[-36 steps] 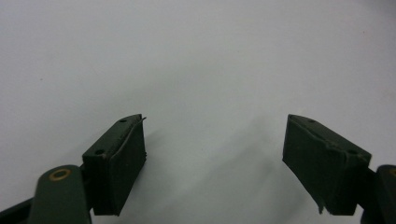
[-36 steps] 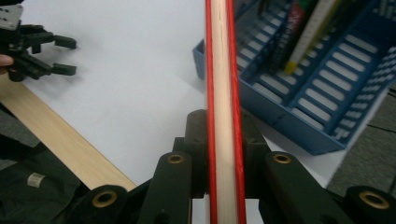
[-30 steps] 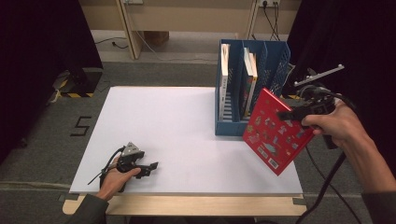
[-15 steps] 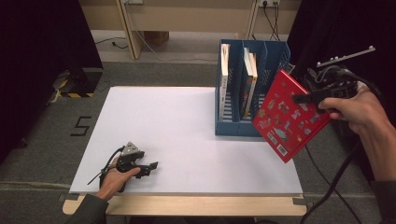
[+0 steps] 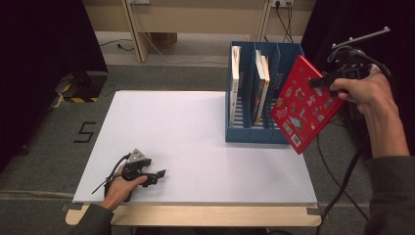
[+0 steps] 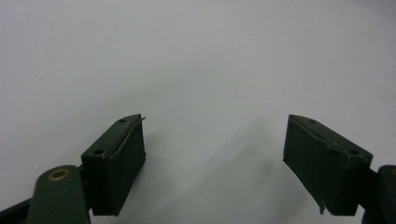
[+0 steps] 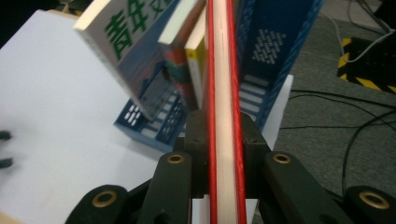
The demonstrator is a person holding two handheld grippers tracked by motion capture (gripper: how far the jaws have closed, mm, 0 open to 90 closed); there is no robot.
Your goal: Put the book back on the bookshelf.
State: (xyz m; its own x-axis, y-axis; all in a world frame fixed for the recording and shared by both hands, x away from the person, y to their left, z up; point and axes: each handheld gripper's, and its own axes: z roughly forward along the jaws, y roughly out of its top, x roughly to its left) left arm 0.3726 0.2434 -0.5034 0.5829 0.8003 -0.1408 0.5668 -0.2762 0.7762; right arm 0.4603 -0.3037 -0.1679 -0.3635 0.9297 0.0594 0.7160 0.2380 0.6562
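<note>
Between right tongs [image 7: 223, 140]: red book [image 7: 224, 70]

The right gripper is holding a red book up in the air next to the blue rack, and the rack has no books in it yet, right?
Not quite. The right gripper does hold the red book up beside the blue rack, but the high view shows books already standing in it.

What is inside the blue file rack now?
The blue file rack holds one white book in its left slot and two books in the middle; the red book covers its right slot.
</note>
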